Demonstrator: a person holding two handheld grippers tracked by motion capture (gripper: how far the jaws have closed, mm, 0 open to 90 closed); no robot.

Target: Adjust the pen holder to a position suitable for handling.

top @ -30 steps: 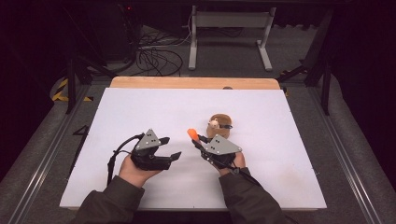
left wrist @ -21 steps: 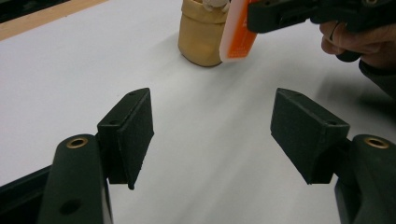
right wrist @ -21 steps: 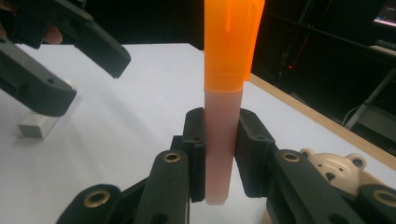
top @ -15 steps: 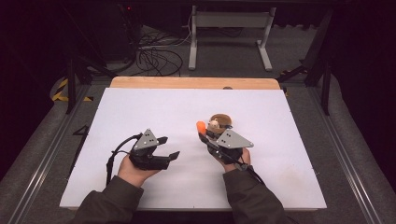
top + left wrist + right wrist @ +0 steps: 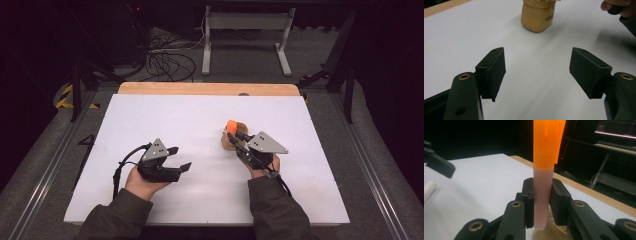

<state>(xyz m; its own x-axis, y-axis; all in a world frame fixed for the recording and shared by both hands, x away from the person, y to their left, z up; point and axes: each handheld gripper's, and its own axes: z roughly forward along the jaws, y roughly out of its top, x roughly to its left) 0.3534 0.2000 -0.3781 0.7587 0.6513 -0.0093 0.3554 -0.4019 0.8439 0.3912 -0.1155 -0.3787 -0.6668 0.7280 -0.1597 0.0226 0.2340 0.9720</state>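
On the white desk [image 5: 150, 115], right of middle | right tongs [image 5: 235, 134] clamped on an orange-capped marker [image 5: 543, 182], held upright just over the tan holder [image 5: 537, 15] | left tongs [image 5: 179, 157] apart, nothing between them, near the desk's left front.

You have two grippers: the left gripper [image 5: 172, 165] sits at lower left of the high view, the right gripper [image 5: 236, 138] right of centre. You have one orange-capped marker [image 5: 231, 126] and one tan holder [image 5: 229, 141] mid-frame. One white table [image 5: 165, 120] carries them, and one metal stand [image 5: 246, 22] is at top.
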